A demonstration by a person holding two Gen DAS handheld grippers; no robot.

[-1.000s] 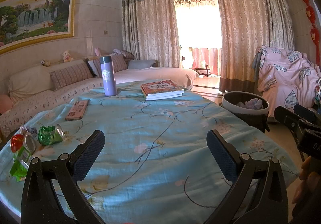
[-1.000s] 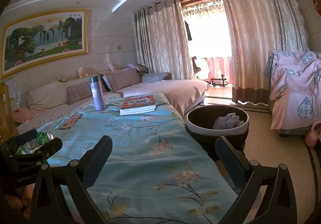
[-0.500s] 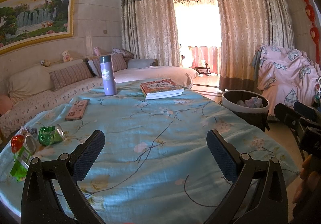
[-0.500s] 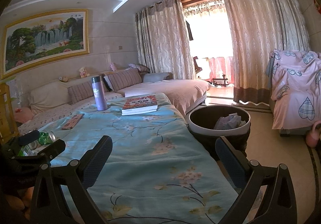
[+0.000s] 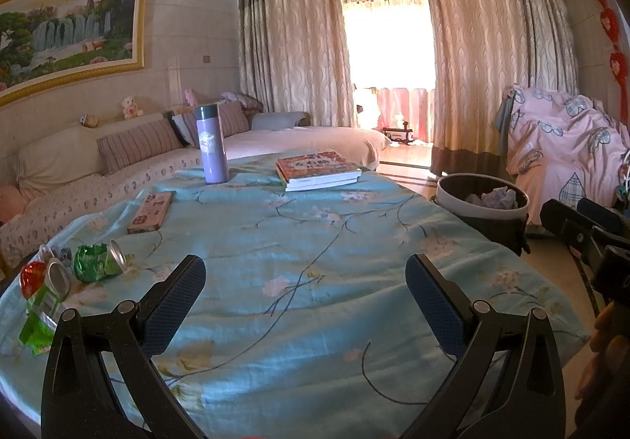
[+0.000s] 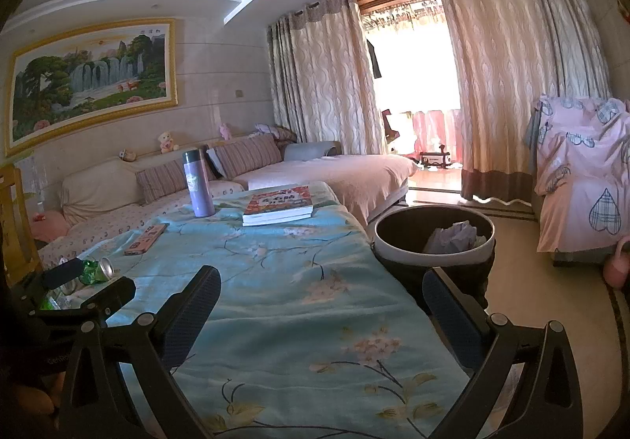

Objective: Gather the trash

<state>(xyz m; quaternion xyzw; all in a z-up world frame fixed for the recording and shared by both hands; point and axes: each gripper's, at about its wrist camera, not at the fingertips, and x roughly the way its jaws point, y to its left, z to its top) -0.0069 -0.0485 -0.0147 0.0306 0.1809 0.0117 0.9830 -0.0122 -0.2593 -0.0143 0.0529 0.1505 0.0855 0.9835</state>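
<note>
The counter (image 5: 315,262) is draped in floral cloth; crushed cans (image 5: 98,260) are seen near its left edge. The left claw (image 5: 305,299) and right claw (image 6: 321,315) are held wide apart, empty.

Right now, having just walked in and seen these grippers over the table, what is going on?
A person holds two grippers over the table, both open and empty. The left gripper is nearest the crushed green can and wrappers, all untouched. The right gripper is beside the trash bin, which already holds crumpled paper.

Floral-clothed table (image 5: 315,305) carries crushed cans (image 5: 98,262), possibly wrappers, flask (image 5: 212,149), books (image 5: 317,169).
</note>
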